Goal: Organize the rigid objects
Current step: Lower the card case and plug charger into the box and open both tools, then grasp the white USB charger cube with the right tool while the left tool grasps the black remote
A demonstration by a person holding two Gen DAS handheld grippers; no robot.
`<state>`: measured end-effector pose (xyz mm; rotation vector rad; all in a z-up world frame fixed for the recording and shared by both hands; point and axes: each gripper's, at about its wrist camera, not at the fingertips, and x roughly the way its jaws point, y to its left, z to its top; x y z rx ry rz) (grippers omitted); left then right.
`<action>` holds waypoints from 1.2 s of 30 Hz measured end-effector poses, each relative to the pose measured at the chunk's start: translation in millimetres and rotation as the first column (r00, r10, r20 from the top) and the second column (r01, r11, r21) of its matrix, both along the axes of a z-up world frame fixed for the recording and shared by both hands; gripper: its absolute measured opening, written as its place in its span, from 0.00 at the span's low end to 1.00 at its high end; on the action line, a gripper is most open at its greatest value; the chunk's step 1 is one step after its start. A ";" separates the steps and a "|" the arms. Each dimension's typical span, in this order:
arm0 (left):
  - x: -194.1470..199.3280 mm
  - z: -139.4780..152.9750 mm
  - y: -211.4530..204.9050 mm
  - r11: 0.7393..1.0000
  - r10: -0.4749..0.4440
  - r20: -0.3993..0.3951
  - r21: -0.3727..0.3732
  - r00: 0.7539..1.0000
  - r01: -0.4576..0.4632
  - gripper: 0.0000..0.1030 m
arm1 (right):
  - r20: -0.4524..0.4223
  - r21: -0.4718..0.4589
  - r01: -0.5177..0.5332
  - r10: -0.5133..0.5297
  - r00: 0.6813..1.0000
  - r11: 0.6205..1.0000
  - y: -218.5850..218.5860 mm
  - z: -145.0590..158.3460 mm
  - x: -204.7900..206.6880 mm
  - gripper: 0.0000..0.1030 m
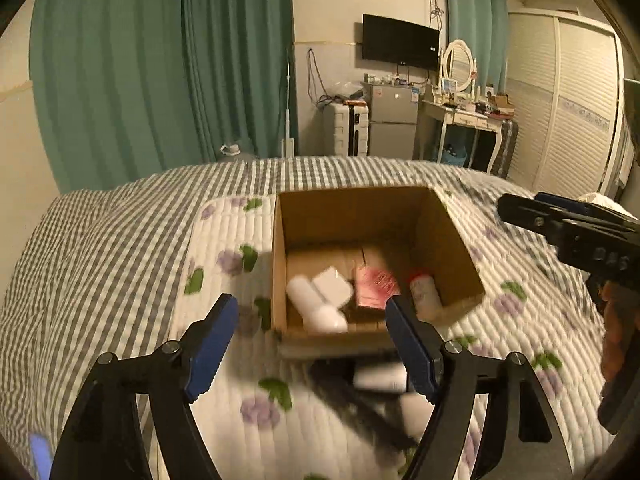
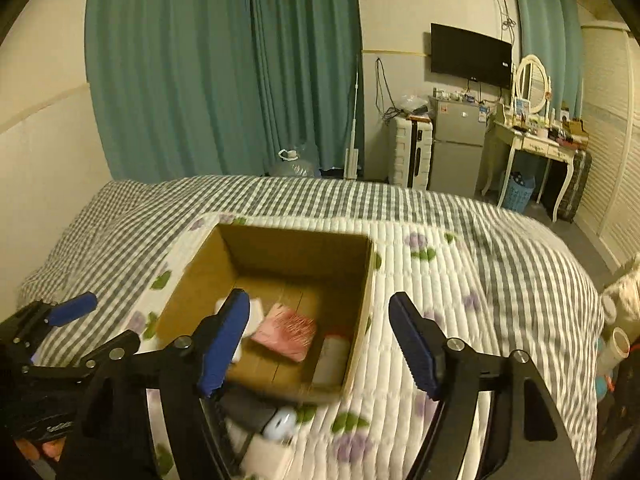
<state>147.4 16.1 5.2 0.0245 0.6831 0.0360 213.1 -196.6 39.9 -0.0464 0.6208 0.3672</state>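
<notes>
An open cardboard box (image 1: 452,240) sits on a floral quilted mat on the bed; it also shows in the right wrist view (image 2: 192,280). Inside lie a white bottle (image 1: 316,304), a white box (image 1: 332,286), a pink box (image 1: 376,286) (image 2: 286,332) and a red-capped bottle (image 1: 424,294) (image 2: 332,360). My left gripper (image 1: 312,344) is open and empty, just before the box's near wall. My right gripper (image 2: 320,344) is open and empty above the box's right near corner. Blurred black and white items (image 1: 372,392) (image 2: 276,424) lie on the mat in front of the box.
The bed has a grey checked cover (image 1: 100,248). Each gripper shows in the other's view, the right one (image 1: 568,228) and the left one (image 2: 60,320). Teal curtains, a fridge (image 1: 392,120), a dressing table and a wardrobe stand beyond the bed.
</notes>
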 end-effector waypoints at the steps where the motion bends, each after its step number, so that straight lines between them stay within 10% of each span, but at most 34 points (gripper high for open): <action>1: -7.6 -4.5 -0.8 1.000 0.005 -0.008 0.004 1.000 -0.005 0.77 | -0.008 0.002 0.002 -0.002 1.000 1.000 -1.2 -4.0 -8.6 0.76; 21: -26.8 -116.3 0.4 0.999 0.037 -0.127 0.021 0.991 -0.035 0.78 | -0.262 -0.131 -0.041 0.005 0.965 0.991 25.7 -154.3 -28.3 0.80; 36: -27.4 -127.2 12.6 0.995 0.096 -0.181 -0.001 0.979 -0.098 0.78 | -0.411 -0.187 -0.146 0.058 0.910 0.971 60.5 -204.0 -24.7 0.68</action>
